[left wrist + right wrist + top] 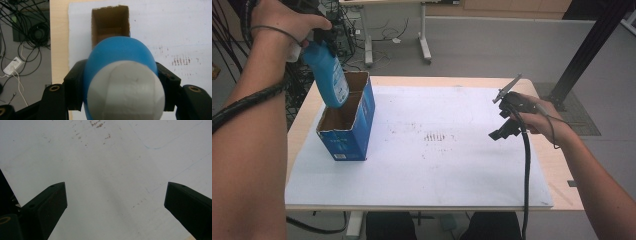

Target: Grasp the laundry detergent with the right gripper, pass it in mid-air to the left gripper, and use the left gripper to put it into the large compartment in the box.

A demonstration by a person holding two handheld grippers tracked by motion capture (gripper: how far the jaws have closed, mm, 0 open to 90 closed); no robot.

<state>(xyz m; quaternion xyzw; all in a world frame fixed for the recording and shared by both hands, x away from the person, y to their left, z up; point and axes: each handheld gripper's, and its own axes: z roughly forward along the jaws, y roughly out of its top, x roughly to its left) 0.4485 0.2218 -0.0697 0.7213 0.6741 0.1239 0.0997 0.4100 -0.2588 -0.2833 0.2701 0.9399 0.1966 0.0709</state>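
Above the open blue box (347, 127), left gripper (122, 82) clamps blue bottle (328, 75) — base dipping inside, right gripper (115, 202) wide open

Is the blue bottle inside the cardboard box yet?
Partly: the bottle, tilted, has its lower end past the box rim; the rest sticks out above.

Nothing can be read. The blue carton (347, 142) below the left gripper (319, 37) bears white print and a small label, and the blue bottle (328, 75) in its jaws a label, all too blurred.
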